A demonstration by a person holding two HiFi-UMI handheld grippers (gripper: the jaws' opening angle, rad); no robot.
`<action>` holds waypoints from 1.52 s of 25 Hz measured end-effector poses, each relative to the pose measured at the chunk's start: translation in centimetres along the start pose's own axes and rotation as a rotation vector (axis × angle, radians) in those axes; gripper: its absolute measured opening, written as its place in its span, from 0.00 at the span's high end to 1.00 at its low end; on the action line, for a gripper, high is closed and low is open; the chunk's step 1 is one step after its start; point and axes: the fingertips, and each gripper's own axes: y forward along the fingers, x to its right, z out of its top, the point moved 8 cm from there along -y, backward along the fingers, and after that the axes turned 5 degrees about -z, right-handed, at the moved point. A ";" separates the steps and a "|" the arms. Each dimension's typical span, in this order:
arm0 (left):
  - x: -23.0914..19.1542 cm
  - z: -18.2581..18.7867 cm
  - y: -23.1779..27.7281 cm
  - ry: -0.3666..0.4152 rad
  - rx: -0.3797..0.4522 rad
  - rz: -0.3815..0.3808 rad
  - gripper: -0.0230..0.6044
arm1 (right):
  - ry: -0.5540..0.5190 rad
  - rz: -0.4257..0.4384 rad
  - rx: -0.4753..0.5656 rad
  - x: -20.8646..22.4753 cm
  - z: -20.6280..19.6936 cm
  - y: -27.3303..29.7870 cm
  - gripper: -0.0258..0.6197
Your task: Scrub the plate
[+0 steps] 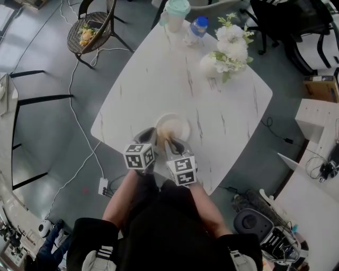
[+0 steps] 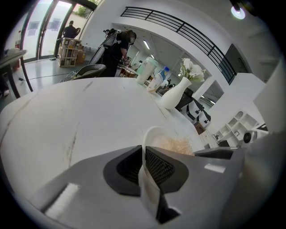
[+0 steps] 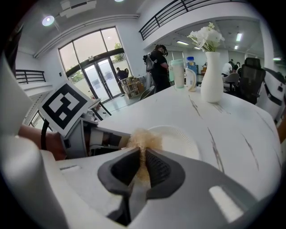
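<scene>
A white plate (image 1: pixel 175 125) lies near the front edge of the marble table (image 1: pixel 159 74). My left gripper (image 1: pixel 150 138) is shut on the plate's near rim, and in the left gripper view its jaws pinch the thin white edge (image 2: pixel 144 154). My right gripper (image 1: pixel 170 144) is shut on a tan fibrous scrubber (image 1: pixel 165 133). The scrubber (image 3: pixel 142 139) rests on the plate (image 3: pixel 181 142) at its left side. The left gripper (image 3: pixel 91 136) shows beside it with its marker cube. From the left gripper view the scrubber (image 2: pixel 176 145) lies in the plate (image 2: pixel 154 134).
A white vase with white flowers (image 1: pixel 229 52), a water bottle (image 1: pixel 195 29) and a pale green cup (image 1: pixel 176 11) stand at the table's far side. A wicker chair (image 1: pixel 90 32) is beyond the far left corner. A power strip (image 1: pixel 103 186) and cables lie on the floor.
</scene>
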 end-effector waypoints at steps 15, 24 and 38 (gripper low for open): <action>0.1 0.1 -0.3 0.010 -0.001 -0.005 0.91 | 0.010 -0.009 -0.035 -0.3 -1.1 0.2 0.90; 0.1 0.1 -0.1 0.008 -0.005 0.001 0.91 | 0.012 -0.031 -0.034 0.6 -1.7 -0.3 0.90; 0.1 0.0 0.2 0.011 -0.004 0.006 0.91 | 0.039 -0.108 -0.029 3.8 -2.0 -1.6 0.90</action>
